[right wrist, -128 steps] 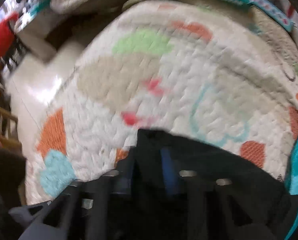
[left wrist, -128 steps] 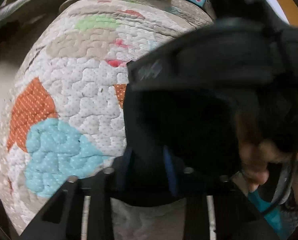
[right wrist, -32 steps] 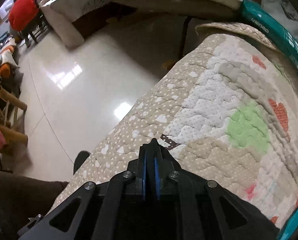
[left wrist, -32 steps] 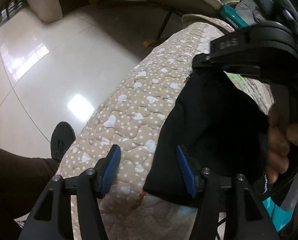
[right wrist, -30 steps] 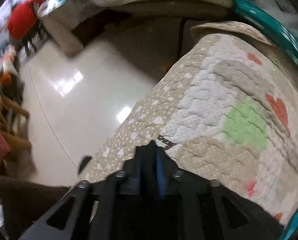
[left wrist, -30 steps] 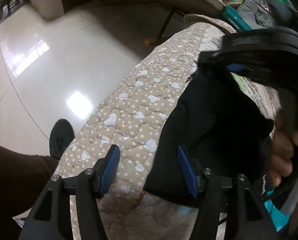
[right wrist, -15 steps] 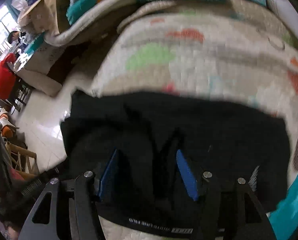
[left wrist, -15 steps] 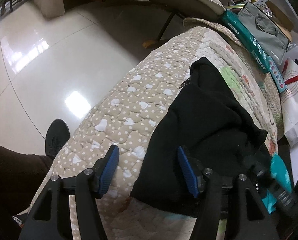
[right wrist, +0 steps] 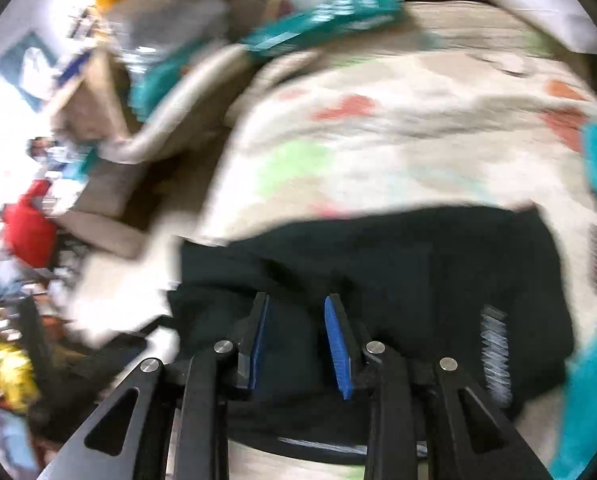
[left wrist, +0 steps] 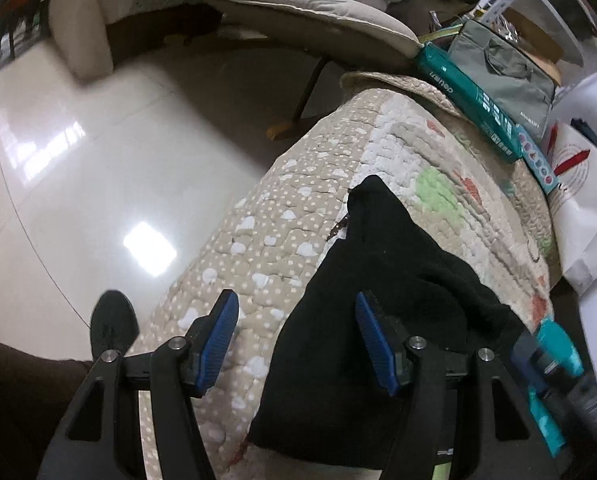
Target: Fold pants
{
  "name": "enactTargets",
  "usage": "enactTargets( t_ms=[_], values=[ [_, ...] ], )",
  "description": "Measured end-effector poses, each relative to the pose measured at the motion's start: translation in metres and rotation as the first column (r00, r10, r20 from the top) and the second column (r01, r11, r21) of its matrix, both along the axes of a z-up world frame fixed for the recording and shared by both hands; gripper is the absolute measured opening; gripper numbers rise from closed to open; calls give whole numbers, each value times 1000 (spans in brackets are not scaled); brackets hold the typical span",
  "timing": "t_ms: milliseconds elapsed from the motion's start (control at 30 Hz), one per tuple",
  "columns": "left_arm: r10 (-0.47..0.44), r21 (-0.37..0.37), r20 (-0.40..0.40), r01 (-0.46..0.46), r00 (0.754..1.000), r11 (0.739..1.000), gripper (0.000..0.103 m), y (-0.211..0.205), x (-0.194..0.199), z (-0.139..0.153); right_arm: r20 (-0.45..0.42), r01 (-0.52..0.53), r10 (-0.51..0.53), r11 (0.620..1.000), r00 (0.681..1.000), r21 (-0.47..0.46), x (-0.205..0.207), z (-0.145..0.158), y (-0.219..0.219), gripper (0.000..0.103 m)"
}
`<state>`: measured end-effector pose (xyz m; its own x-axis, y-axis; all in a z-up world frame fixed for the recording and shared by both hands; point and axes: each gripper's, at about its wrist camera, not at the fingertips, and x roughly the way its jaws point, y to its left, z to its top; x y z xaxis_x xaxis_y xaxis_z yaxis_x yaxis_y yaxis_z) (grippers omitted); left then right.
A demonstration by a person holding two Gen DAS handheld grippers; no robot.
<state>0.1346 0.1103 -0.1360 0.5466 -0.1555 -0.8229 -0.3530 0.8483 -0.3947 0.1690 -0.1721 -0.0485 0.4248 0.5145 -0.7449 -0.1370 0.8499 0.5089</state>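
- black pants (left wrist: 378,300) lie bunched in a compact fold on the patchwork quilt (left wrist: 290,216) (looks mostly done)
- left gripper (left wrist: 298,340) wide apart, empty
- right gripper (right wrist: 296,336) parted, gripping nothing
- left: flatten, square edges

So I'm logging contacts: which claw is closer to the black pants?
Right. The right claw hangs open directly over the pants; the left claw, open, straddles their edge, one finger over the quilt.

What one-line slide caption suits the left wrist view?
Open left gripper poised over folded black pants lying on a patterned quilt, jaws spread wide.
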Motion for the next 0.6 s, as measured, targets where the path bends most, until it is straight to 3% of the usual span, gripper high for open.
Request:
enactTargets(
  t_ms=[67, 100, 167, 200, 267, 333, 400, 467, 533, 600],
  values=[
    [-21, 6, -31, 21, 999, 1000, 60, -4, 4, -8, -32, -25, 27, 998, 999, 64, 11, -6, 11, 32],
    [-35, 9, -49, 36, 998, 999, 62, -7, 6, -12, -67, -24, 29, 997, 997, 79, 19, -16, 16, 37],
    [-69, 33, -82, 72, 994, 997, 68, -14, 10, -20, -159, 22, -18, 1000, 987, 21, 28, -40, 15, 44],
    [-75, 44, -86, 80, 993, 996, 72, -16, 10, -22, -196, 66, -60, 998, 979, 24, 30, -52, 9, 35],
    [-75, 56, -92, 81, 993, 995, 74, -16, 11, -22, -195, 126, -106, 988, 975, 93, 20, -50, -8, 33],
    [-77, 31, -100, 81, 992, 996, 74, -12, 11, -21, -142, 156, -150, 987, 979, 36, 1, -33, -24, 37],
    [-83, 8, -81, 84, 993, 996, 73, -10, 10, -14, -19, 215, -217, 974, 976, -72, -35, -8, -52, 55],
    [-111, -11, -30, 110, 993, 994, 73, -13, 8, -4, 60, 288, -282, 949, 957, -130, -64, 8, -83, 61],
    [-169, -42, 50, 171, 984, 984, 73, -21, -1, 12, 102, 400, -388, 903, 916, -156, -92, 17, -124, 63],
    [-242, -28, 107, 246, 964, 969, 73, -34, -9, 29, 60, 505, -501, 859, 863, -91, -110, 19, -156, 65]
  ],
)
